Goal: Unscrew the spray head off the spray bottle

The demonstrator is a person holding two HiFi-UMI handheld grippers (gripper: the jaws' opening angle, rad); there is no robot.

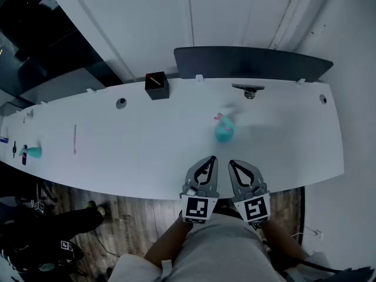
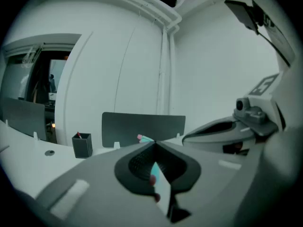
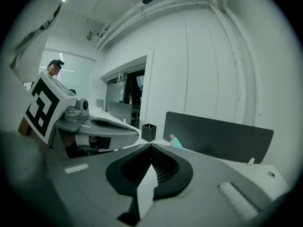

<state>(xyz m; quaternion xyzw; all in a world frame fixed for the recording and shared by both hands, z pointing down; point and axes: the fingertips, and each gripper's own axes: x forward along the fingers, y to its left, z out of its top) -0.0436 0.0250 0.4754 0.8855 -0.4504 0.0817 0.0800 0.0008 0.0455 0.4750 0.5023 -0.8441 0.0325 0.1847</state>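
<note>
Left hand-held gripper (image 1: pixel 209 160), right hand-held gripper (image 1: pixel 234 163): jaws closed, empty, b/w square markers (image 1: pixel 196 209). Teal spray bottle (image 1: pixel 224 131), pink spray head (image 1: pixel 219 118), ahead on surface (image 1: pixel 141 151).

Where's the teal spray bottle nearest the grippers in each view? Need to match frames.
Head view: spray bottle lies just right of centre, mid-picture.
Left gripper view: its pink-and-teal top peeks out just above the jaw tips.
Right gripper view: small, just right of centre, above the jaw tips.
Shared landmark: black pen holder, left of the bottle in all three.
</note>
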